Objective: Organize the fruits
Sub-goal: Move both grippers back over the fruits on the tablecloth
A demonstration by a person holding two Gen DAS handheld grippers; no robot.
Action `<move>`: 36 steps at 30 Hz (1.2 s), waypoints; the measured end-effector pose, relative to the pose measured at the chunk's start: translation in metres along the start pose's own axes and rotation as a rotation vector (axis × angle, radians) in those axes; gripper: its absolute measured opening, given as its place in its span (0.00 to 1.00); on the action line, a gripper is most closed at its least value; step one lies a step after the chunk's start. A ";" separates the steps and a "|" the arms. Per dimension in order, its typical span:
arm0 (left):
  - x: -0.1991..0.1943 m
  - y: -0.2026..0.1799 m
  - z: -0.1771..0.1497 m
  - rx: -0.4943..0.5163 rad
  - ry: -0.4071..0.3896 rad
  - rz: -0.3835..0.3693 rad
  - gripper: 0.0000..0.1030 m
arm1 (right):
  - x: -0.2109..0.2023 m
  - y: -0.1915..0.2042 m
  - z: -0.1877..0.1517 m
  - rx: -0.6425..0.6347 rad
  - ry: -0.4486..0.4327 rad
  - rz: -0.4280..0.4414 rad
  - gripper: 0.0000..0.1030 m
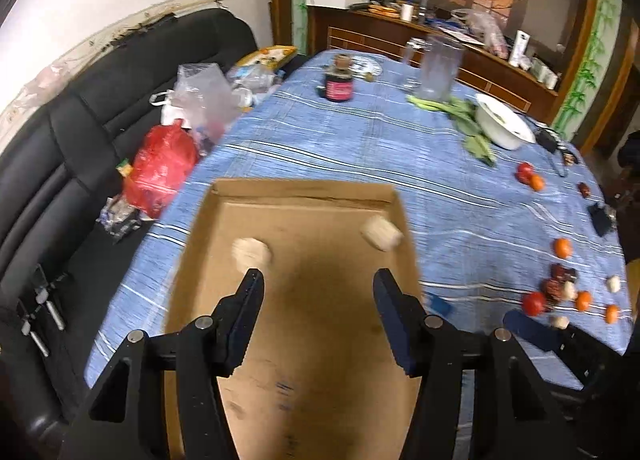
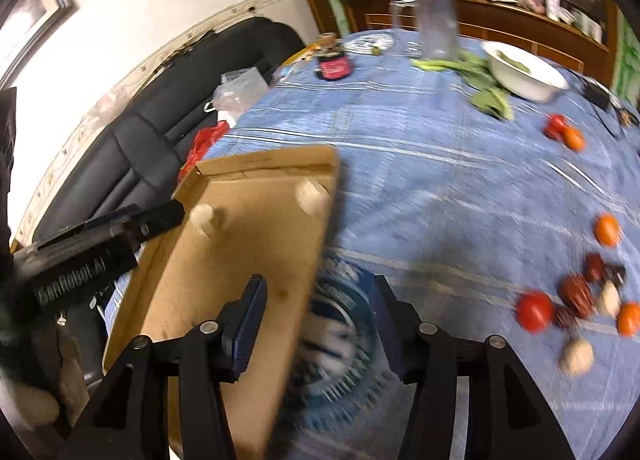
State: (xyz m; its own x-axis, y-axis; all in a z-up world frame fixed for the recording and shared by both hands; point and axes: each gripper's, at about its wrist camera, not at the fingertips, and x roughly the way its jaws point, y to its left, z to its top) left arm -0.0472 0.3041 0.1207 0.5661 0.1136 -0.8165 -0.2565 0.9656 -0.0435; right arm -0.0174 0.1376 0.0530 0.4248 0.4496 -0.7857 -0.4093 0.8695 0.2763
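Note:
A shallow cardboard tray [image 1: 304,340] lies on the blue striped tablecloth and holds two pale round pieces [image 1: 251,253] [image 1: 380,234]. My left gripper [image 1: 318,288] is open and empty, hovering over the tray. My right gripper [image 2: 318,292] is open and empty above the tray's right edge [image 2: 316,260]. Loose fruits lie at the right: a red tomato [image 2: 535,310], small oranges [image 2: 607,230], dark red dates [image 2: 576,294] and pale pieces [image 2: 577,356]. Another tomato and orange [image 1: 529,175] sit farther back. The left gripper's body [image 2: 100,244] shows at the left of the right wrist view.
A white bowl [image 1: 505,125], green leaves [image 1: 472,127], a clear pitcher [image 1: 439,67] and a dark jar [image 1: 339,87] stand at the table's far end. A black sofa [image 1: 80,131] with a red bag [image 1: 160,169] and plastic bags runs along the left. A round blue patterned thing [image 2: 340,340] lies under the right gripper.

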 end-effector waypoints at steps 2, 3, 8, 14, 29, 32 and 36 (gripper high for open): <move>-0.001 -0.017 -0.003 0.005 0.012 -0.029 0.55 | -0.012 -0.022 -0.013 0.035 0.002 -0.017 0.56; -0.001 -0.027 -0.005 0.010 0.020 -0.046 0.55 | -0.018 -0.034 -0.021 0.061 0.004 -0.027 0.56; 0.005 -0.080 -0.020 0.051 0.061 -0.125 0.55 | -0.051 -0.095 -0.052 0.163 0.002 -0.097 0.56; 0.013 -0.155 -0.046 0.145 0.112 -0.231 0.55 | -0.095 -0.171 -0.085 0.292 -0.018 -0.191 0.56; 0.053 -0.271 -0.084 0.285 0.175 -0.335 0.54 | -0.158 -0.310 -0.102 0.418 -0.112 -0.428 0.56; 0.063 -0.277 -0.085 0.270 0.190 -0.341 0.54 | -0.155 -0.326 -0.094 0.405 -0.109 -0.444 0.56; 0.071 -0.280 -0.087 0.255 0.203 -0.344 0.54 | -0.145 -0.336 -0.086 0.384 -0.099 -0.445 0.56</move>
State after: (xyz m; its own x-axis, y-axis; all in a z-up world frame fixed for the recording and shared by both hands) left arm -0.0030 0.0215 0.0246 0.4132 -0.2462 -0.8767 0.1335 0.9687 -0.2091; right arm -0.0108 -0.2374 0.0269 0.5690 0.0263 -0.8219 0.1387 0.9821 0.1274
